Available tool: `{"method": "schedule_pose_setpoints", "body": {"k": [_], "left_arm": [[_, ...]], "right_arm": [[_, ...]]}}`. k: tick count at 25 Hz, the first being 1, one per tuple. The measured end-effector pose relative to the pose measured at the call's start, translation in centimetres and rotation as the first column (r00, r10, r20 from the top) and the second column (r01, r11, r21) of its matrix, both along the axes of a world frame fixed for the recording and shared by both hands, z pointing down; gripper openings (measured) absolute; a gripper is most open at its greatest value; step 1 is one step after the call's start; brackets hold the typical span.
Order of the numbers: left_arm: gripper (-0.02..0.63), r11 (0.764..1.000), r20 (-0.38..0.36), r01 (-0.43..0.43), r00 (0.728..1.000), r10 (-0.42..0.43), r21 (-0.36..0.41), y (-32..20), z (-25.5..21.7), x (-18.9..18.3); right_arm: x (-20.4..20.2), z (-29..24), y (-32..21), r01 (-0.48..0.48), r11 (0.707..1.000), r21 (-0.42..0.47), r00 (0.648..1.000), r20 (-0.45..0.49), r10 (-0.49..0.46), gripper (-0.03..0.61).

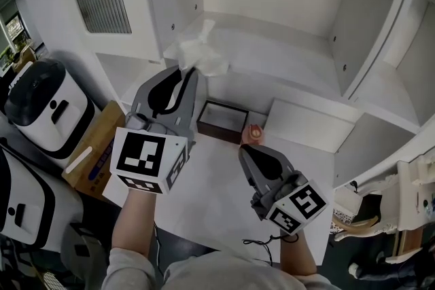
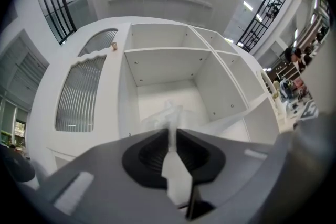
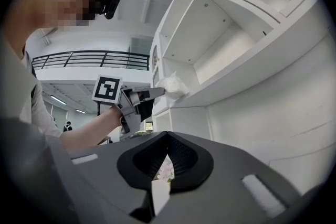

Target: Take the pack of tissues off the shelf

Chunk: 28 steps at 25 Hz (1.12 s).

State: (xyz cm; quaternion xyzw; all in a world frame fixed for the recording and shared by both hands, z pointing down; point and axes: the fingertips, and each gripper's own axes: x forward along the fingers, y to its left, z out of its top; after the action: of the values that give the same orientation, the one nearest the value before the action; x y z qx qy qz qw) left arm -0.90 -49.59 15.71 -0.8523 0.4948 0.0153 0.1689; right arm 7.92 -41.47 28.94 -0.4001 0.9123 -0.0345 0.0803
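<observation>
Tissues first: the pack of tissues [image 1: 197,54] is a crumpled white bundle pinched at the very tips of the left claw [image 1: 188,71], whose jaws are clenched on it. In the left gripper view a thin white fold of the pack [image 2: 169,113] runs up through the narrow slit between the jaws [image 2: 172,139]. The grasp, then, looks made. What is left is the carrying off.

Beyond the claw's tips lies the white shelf [image 1: 285,51], and the pack sits right at the front lip of its open compartment. The right gripper view shows the bundle [image 3: 173,85] at the edge of the shelf board [image 3: 236,68], touching it or just above it — I cannot tell which. So I judge the pack gripped but not yet clear of the shelf; it has to be drawn back toward the person and out over the table.

Below the left claw, on the table, stands a dark-framed tray [image 1: 221,120], and just beside that a small pink round thing [image 1: 254,134]. The right claw [image 1: 243,149] points at this pink thing from close by, jaws drawn together and holding nothing — the pink shows only past them [image 3: 166,157]. It hangs lower than the left claw and takes no part in the grasp.
</observation>
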Motion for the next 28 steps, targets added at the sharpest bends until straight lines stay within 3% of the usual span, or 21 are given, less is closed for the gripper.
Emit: {"method": "schedule_pose_setpoints", "body": {"k": [14,28], "left_arm": [[0.041,0.999,-0.054,-0.032,0.998,0.033,0.023,6.6,0.7,-4.5],[0.04,0.998,-0.066,-0.057,0.996,0.056,-0.011,12.3,3.8,-10.0]], "right_arm": [[-3.2,-0.6,3.3,-0.033,0.999,0.021,0.999,-0.025,0.033,0.002],[-8.7,-0.1,7.2,-0.034,0.999,0.018,0.998,-0.058,0.035,0.002]]}}
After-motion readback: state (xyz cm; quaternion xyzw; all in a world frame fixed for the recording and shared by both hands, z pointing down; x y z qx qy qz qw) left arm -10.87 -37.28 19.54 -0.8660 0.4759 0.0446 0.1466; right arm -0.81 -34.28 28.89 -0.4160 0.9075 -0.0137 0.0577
